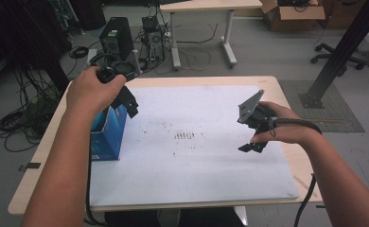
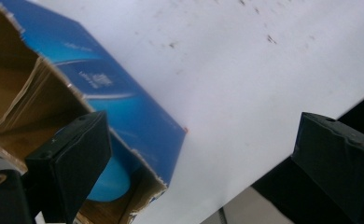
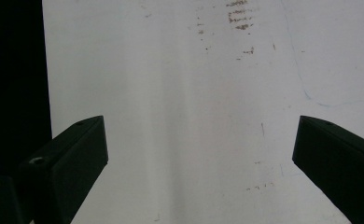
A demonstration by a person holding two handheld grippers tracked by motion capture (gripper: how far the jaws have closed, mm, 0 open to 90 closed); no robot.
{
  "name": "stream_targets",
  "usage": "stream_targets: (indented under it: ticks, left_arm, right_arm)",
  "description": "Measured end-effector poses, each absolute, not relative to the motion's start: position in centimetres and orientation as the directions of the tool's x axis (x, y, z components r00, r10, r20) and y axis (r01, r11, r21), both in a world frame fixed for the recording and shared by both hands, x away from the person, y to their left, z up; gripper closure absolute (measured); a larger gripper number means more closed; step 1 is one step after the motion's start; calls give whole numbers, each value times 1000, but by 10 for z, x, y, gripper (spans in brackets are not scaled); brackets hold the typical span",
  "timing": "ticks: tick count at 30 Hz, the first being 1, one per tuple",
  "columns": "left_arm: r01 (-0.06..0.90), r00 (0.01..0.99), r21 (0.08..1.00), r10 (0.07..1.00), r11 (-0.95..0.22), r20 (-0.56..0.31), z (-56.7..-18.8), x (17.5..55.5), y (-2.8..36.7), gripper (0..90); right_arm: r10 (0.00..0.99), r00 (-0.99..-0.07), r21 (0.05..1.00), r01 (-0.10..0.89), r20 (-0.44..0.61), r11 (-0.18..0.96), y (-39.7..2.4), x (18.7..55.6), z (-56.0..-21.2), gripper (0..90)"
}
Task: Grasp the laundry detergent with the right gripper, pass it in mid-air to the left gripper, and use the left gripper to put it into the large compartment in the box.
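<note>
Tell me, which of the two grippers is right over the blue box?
The left gripper. It hangs open above the blue box at the table's left edge, while the right gripper is over the bare white sheet.

Both grippers, left (image 1: 126,101) and right (image 1: 251,142), seemingly raised, jaws wide apart.

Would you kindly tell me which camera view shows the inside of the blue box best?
The left gripper view: the blue box lies open-ended there, brown inside, something blue within. The high view shows its outside beneath the left tool.
</note>
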State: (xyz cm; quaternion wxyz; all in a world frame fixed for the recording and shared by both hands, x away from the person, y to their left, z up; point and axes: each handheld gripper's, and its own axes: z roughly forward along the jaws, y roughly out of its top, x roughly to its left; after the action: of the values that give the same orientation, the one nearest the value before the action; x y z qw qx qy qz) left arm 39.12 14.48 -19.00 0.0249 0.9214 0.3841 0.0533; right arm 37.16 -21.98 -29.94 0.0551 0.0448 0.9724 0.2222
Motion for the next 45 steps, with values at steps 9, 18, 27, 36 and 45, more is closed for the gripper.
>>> stream_targets:
  ticks: [9,18,27,36,45]
  left_arm:
    - [535,842,42,536,-844,65,-190,387,115,51]
    - [382,924,19,382,-924,11,-197,382,91,50]
    - [230,973,-5,230,-973,-20,-204,379,78,50]
    - [148,988,-27,149,-989,-37,-209,376,72,49]
    - [119,991,-47,122,-992,-62,-217,376,72,50]
  right_arm:
    - [103,-991,431,55,-89,901,-218,371,-298,32]
    - [95,-991,416,50,-89,908,-214,372,-297,32]
    - [79,-993,390,39,-86,920,-205,373,-292,32]
    - [67,-994,369,31,-83,929,-196,379,-287,32]
    - [50,-995,363,17,-82,931,-189,384,-286,32]
